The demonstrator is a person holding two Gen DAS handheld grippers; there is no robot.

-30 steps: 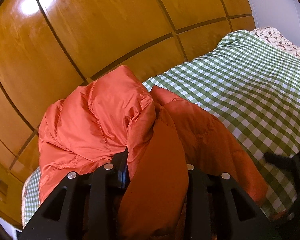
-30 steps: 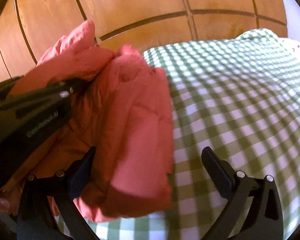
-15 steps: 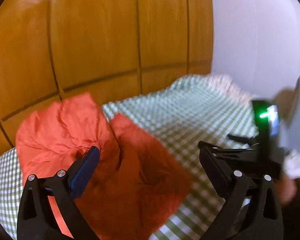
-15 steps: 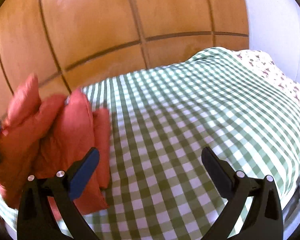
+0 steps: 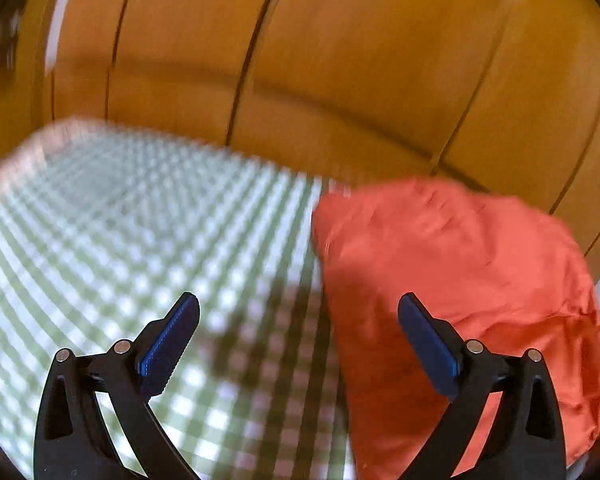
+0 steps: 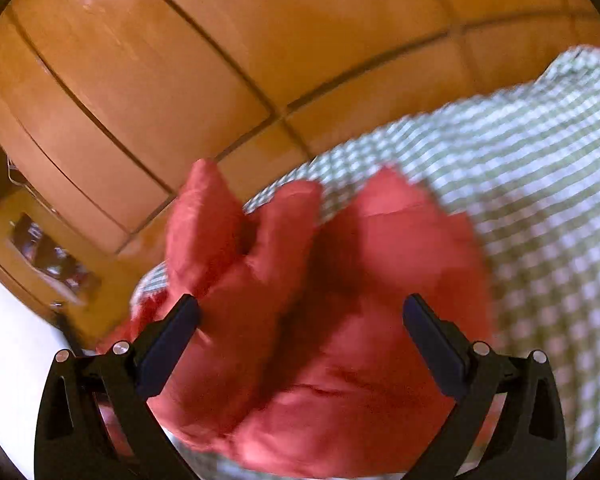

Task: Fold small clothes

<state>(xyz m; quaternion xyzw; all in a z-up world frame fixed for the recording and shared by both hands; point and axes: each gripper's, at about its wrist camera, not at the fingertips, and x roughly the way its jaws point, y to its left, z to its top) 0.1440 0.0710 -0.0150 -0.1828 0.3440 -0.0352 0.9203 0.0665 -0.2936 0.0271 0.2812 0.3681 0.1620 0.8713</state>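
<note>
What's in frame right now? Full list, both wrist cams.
jacket: 1, orange-red, puffy, bunched on the bed near the wood panels; not gripped by either tool
bedcover: 1, green and white check, spread under the jacket
wood panels: several, amber with dark seams, behind the bed
wooden unit: 1, brown, far left in the right view; contents too blurred to tell
left tool: 1, black with blue pads, open over bare bedcover, jacket to its right
right tool: 1, black with dark pads, open, jacket seen between its fingers, pads apparently not pressing on it
</note>
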